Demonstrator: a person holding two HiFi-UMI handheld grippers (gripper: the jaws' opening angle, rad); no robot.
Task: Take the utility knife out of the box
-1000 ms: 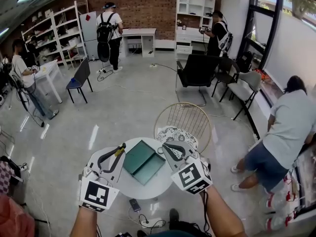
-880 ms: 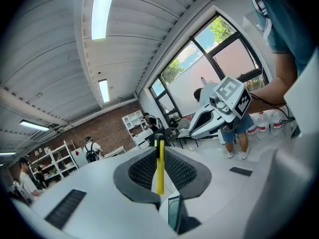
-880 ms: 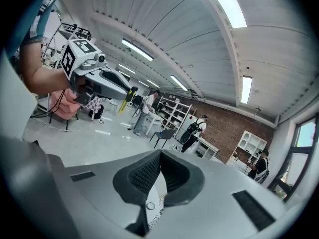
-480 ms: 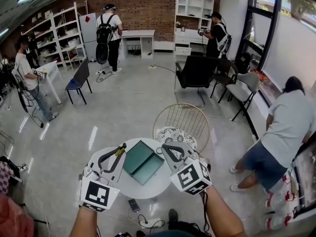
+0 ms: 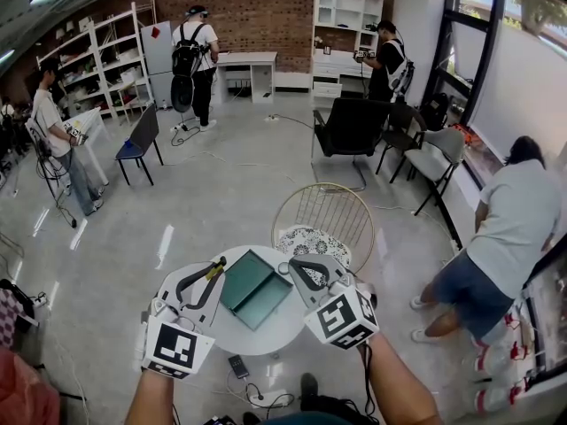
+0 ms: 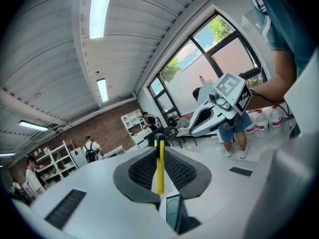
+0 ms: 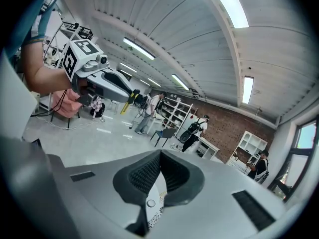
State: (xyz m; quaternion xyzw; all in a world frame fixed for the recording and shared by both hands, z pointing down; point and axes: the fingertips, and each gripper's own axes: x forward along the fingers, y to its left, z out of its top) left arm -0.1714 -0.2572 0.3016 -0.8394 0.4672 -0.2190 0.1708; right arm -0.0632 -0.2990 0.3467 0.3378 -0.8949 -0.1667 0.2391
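The jaws of my left gripper [image 5: 213, 275] stand narrow, pinched on the yellow utility knife [image 6: 159, 167], which sits upright between the pads. I hold it above the round table [image 5: 266, 336], left of the open green box [image 5: 257, 289], so it looks clear. My right gripper [image 7: 159, 169] hovers beside the box, its jaws together and empty.

the box [image 5: 255, 289] lies at the middle of the round table [image 5: 266, 328], between the two grippers. the left gripper [image 5: 213, 273] hangs to its left, over the table's left part, with the utility knife [image 6: 159, 168] clamped between its jaws, outside the box. the right gripper [image 5: 296, 265] hangs just right of the box, jaws together on nothing. a wire chair [image 5: 326, 212] stands just behind the table, a person [image 5: 509, 237] well off to its right.
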